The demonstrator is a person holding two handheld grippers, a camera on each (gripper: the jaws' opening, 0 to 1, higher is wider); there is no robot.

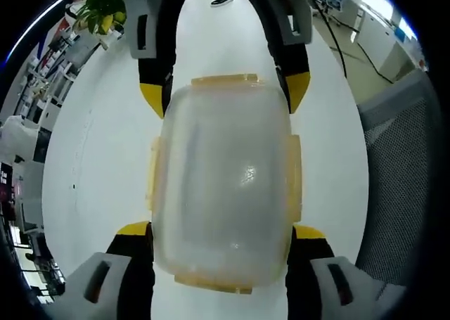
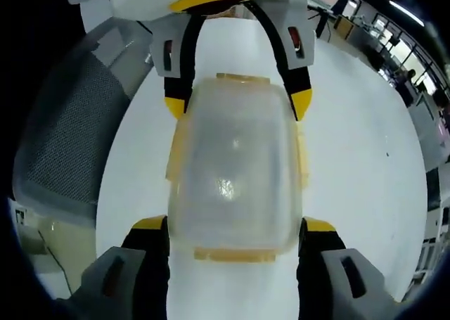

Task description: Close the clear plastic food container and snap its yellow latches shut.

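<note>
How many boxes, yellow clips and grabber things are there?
Clear container: 1
Yellow latches: 4, one on each side
Hand-held grippers: 2, the left hand-held gripper and the right hand-held gripper, each straddling one end of the container
Total: 7

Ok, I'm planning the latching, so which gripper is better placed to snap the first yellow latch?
Left, narrowly. Each gripper straddles one end of the container, but the left gripper reaches further along it, the near end latch deep between its jaws.
</note>
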